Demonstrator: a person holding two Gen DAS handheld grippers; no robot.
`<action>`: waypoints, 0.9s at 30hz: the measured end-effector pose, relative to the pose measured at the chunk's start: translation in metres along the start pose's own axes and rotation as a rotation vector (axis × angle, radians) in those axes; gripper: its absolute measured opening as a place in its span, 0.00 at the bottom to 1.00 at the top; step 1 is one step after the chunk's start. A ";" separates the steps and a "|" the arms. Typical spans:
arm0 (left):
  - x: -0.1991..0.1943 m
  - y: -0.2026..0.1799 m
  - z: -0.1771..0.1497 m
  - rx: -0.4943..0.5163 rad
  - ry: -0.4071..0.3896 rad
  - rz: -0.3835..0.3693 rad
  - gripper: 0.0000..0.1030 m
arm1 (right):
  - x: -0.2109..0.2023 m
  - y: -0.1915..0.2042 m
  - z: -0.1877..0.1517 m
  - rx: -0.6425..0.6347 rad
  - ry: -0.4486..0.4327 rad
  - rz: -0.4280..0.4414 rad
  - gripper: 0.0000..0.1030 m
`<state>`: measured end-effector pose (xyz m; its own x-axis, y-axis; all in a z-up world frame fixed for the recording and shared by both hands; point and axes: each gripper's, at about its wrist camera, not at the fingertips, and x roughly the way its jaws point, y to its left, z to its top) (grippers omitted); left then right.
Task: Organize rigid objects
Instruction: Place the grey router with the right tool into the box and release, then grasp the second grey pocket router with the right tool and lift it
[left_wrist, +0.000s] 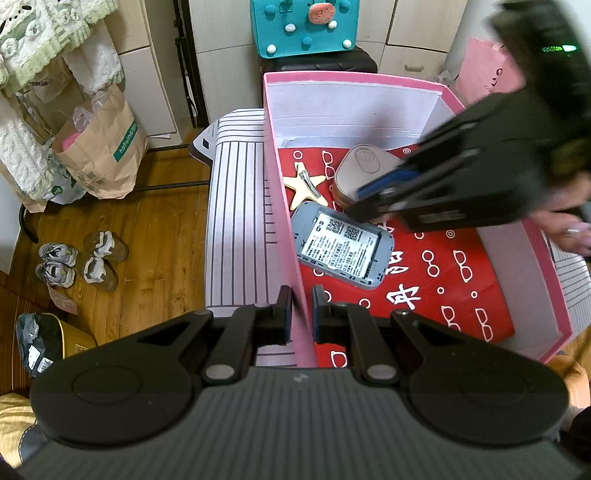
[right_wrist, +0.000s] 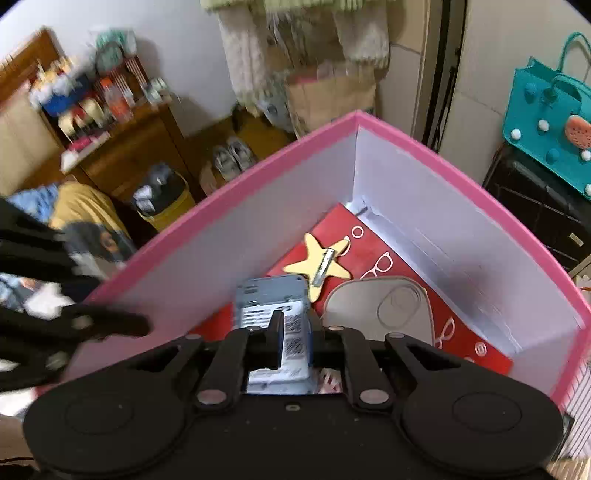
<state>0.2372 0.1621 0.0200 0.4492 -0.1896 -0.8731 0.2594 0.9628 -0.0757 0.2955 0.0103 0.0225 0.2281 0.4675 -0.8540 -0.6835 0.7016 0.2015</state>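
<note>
My left tongs (left_wrist: 300, 310) are pinching the pink box (left_wrist: 284, 206) wall. Right tongs (right_wrist: 294, 334) hang slightly spread over the grey device (left_wrist: 341, 246) lying on the box's red liner (left_wrist: 443, 273), beside a star clip (left_wrist: 303, 183). Past that: striped tabletop (left_wrist: 236, 221), wood floor (left_wrist: 162, 229), sneakers (left_wrist: 77, 260), paper bags (left_wrist: 103, 147).

Left gripper (left_wrist: 299, 308): black linked fingers with blue pads; silver pivot pins; two round black discs; ribbed grey body
Right gripper (right_wrist: 294, 332): same black fingers and silver pins; smooth black body; green light on its housing
Hand (left_wrist: 570, 229): ring on one finger
</note>
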 end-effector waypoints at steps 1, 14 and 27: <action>0.000 0.000 0.000 0.001 -0.001 0.000 0.09 | -0.012 -0.001 -0.005 0.016 -0.019 0.007 0.15; -0.004 -0.006 -0.005 0.015 -0.032 0.029 0.09 | -0.144 -0.017 -0.110 0.149 -0.209 -0.165 0.24; -0.003 -0.006 -0.009 -0.038 -0.068 0.038 0.08 | -0.127 -0.081 -0.226 0.432 -0.157 -0.291 0.43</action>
<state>0.2266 0.1588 0.0187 0.5154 -0.1645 -0.8410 0.2087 0.9759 -0.0630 0.1647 -0.2272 0.0058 0.4890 0.2728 -0.8285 -0.2369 0.9557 0.1749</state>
